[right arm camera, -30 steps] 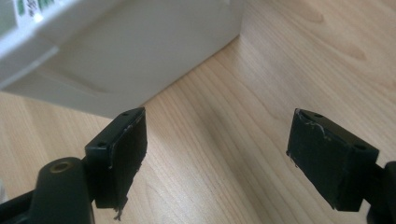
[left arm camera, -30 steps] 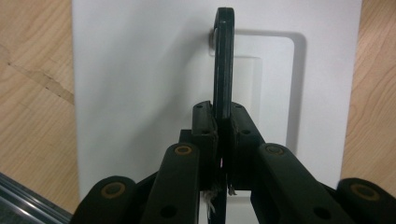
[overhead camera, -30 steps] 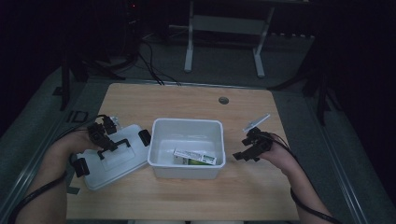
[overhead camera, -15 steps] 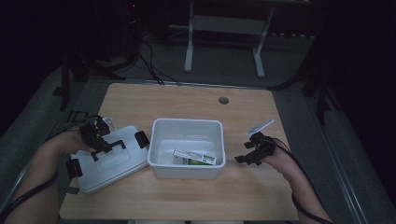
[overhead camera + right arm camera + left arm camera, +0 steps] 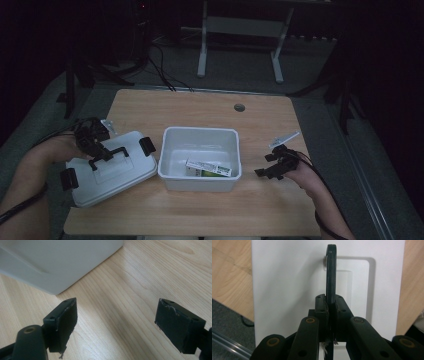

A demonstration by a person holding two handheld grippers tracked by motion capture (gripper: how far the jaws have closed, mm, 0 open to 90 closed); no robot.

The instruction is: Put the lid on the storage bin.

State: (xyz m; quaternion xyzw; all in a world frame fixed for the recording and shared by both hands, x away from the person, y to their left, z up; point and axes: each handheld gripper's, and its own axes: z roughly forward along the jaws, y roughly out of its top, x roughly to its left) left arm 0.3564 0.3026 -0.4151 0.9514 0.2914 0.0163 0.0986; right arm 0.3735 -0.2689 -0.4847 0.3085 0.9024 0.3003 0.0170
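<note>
At the frame's lower left, the left gripper (image 5: 98, 150) is pinching the black handle (image 5: 331, 272) of the white lid (image 5: 112, 172), beside the white bin (image 5: 200, 177). The right gripper (image 5: 272, 165) is gaping wide, holding nothing, centre-right.

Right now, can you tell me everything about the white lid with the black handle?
The white lid looks like smooth plastic, rectangular with rounded corners. A black latch sits at each short end, and a black handle stands upright over a shallow recess in its top. The left gripper is shut on that handle. The lid sits tilted at the table's left side, beside the open white bin. Whether it touches the table can't be told.
</note>
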